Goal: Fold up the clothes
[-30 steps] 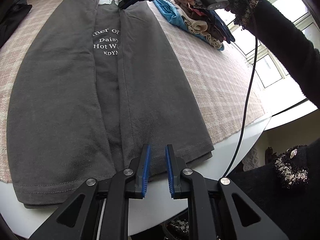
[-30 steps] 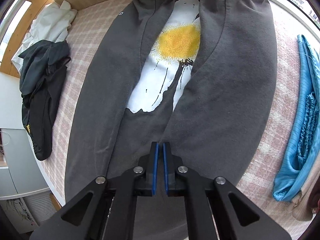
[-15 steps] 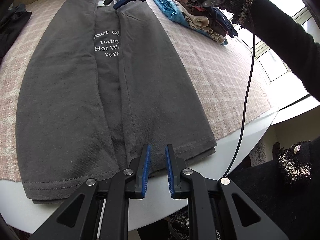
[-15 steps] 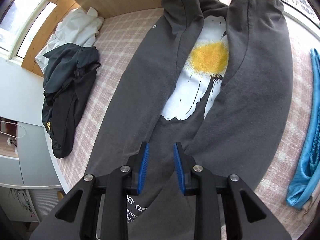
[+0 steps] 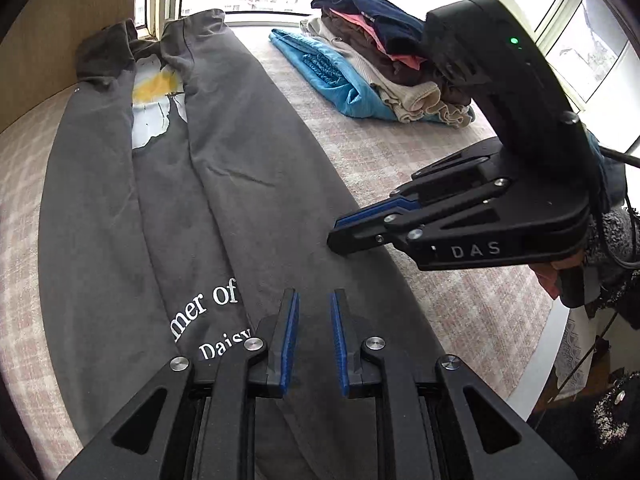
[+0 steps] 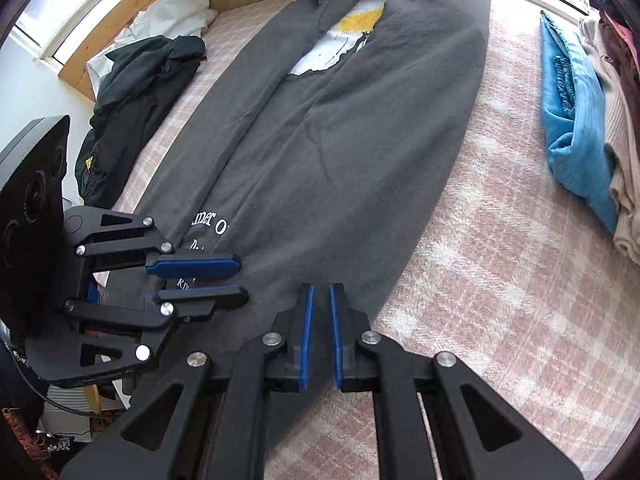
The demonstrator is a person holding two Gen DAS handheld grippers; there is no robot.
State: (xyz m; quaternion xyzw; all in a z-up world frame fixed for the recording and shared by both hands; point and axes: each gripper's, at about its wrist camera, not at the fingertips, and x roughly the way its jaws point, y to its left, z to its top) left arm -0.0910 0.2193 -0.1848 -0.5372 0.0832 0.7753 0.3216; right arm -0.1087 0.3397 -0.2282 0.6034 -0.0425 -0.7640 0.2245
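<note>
A dark grey T-shirt (image 5: 248, 208) lies lengthwise on the pink checked cloth (image 5: 400, 160), both sides folded in over its white print and lettering. My left gripper (image 5: 314, 340) hovers over the shirt's middle by the lettering, its fingers a little apart with nothing between them. My right gripper (image 6: 319, 320) hangs just above the shirt (image 6: 340, 140) near its right folded edge. Its jaws are closing to a narrow gap, and nothing is between them. The two grippers are close together: the left gripper (image 6: 240, 278) shows in the right wrist view, the right gripper (image 5: 336, 236) in the left wrist view.
A stack of folded clothes (image 5: 380, 60), blue at the bottom, sits at the far right (image 6: 580, 120). A heap of dark clothes (image 6: 132, 100) and a white garment (image 6: 168, 16) lie at the left. The table's edge (image 5: 552, 340) runs along the right.
Both grippers have come together over the shirt's middle, the left from the hem end and the right from the collar end. The right jaws opened, then narrowed again. Neither took hold of anything.
</note>
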